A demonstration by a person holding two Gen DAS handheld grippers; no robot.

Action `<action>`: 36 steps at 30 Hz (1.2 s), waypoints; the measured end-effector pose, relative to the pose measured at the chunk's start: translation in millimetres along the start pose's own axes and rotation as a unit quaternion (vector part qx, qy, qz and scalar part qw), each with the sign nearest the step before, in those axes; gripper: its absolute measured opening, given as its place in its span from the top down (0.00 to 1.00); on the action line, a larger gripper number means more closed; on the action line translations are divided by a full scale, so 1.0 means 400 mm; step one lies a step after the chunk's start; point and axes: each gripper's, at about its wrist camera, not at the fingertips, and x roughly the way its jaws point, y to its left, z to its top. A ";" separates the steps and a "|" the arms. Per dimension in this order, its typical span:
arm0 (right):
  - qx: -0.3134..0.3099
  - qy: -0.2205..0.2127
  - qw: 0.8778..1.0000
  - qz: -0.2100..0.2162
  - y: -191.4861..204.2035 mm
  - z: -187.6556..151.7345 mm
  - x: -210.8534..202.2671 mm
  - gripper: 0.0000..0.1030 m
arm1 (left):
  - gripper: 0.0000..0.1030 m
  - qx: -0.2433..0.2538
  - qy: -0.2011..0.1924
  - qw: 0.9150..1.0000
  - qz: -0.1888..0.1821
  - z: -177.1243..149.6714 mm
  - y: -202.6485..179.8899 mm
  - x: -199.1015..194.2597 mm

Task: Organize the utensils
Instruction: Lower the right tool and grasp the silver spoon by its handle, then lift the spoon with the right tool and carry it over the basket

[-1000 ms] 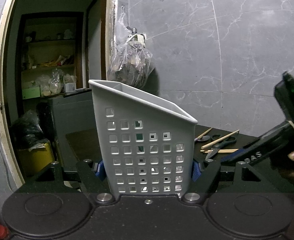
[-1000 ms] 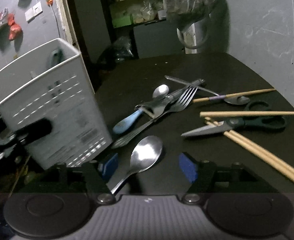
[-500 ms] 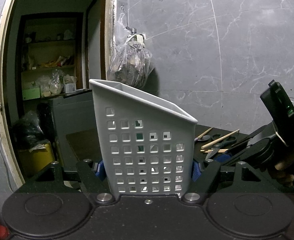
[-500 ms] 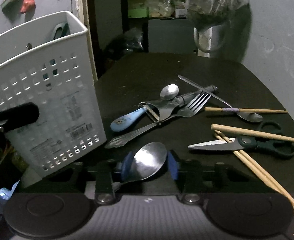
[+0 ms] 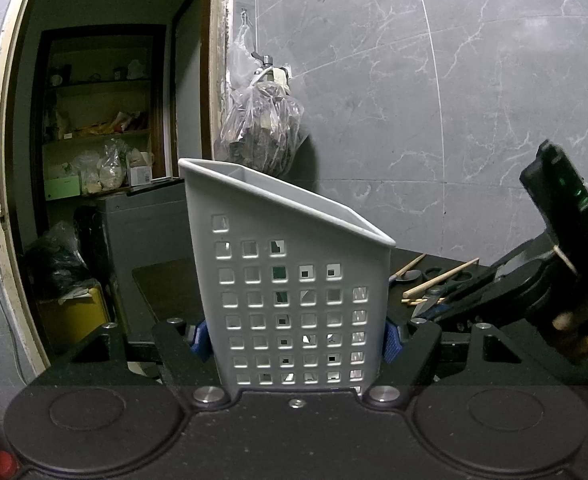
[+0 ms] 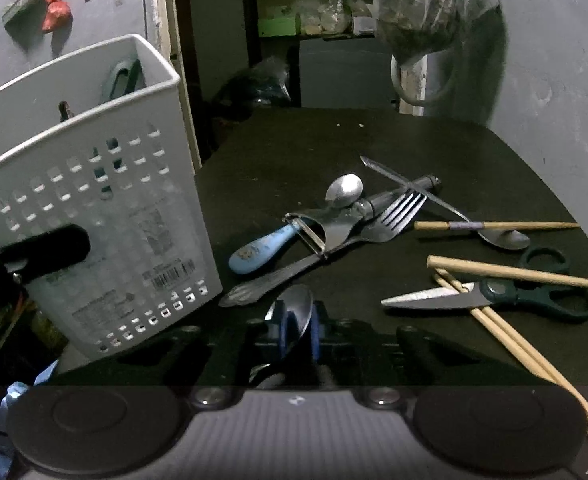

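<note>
The left gripper point(image 5: 296, 338) clamps the white perforated utensil caddy point(image 5: 289, 280) by its two side walls, the blue pads pressed against the plastic, on a dark table point(image 6: 334, 140) in a dim, grey-tiled room. In the right wrist view the caddy point(image 6: 93, 200) stands at the left edge of the table, a dark green handle point(image 6: 121, 76) poking up inside it. The right gripper point(image 6: 296, 330) is closing on a large steel spoon point(image 6: 300, 306) at the near edge of the table, its blue pads tight against both sides of the bowl; the spoon's handle runs back under the gripper and is mostly hidden. Just beyond lies a tangle of cutlery: a blue-handled peeler point(image 6: 269, 246), a fork point(image 6: 394, 216) with an ornate handle, a small spoon point(image 6: 344, 190) and what appears to be a dark-handled tool crossing beneath them. To the right, green-handled scissors point(image 6: 506, 294) rest across wooden chopsticks point(image 6: 514, 272), with another spoon point(image 6: 502, 238) and a single chopstick point(image 6: 494, 225) farther back. A clear plastic bag point(image 5: 259, 128) hangs from a wall hook behind the caddy, beside a doorway to cluttered shelves point(image 5: 93, 132). The caddy blocks most of the left camera's view of the table.
</note>
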 end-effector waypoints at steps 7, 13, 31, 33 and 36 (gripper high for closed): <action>-0.021 -0.016 1.000 -0.005 0.032 0.003 -0.019 0.99 | 0.26 0.000 0.000 1.000 0.000 0.000 0.000 0.000; -0.032 -0.014 0.999 -0.009 0.036 0.004 -0.015 0.99 | 0.26 0.000 0.000 1.000 0.000 0.000 0.000 0.000; -0.195 0.004 0.978 -0.075 0.185 -0.043 0.003 0.95 | 0.26 -0.001 0.000 1.000 0.001 0.001 -0.006 0.003; -0.198 0.005 0.977 -0.075 0.188 -0.047 0.003 0.95 | 0.26 -0.001 0.000 1.000 0.001 0.001 -0.005 0.003; -0.187 0.005 0.980 -0.074 0.182 -0.046 0.000 0.97 | 0.26 -0.002 0.000 1.000 0.001 0.001 -0.006 0.003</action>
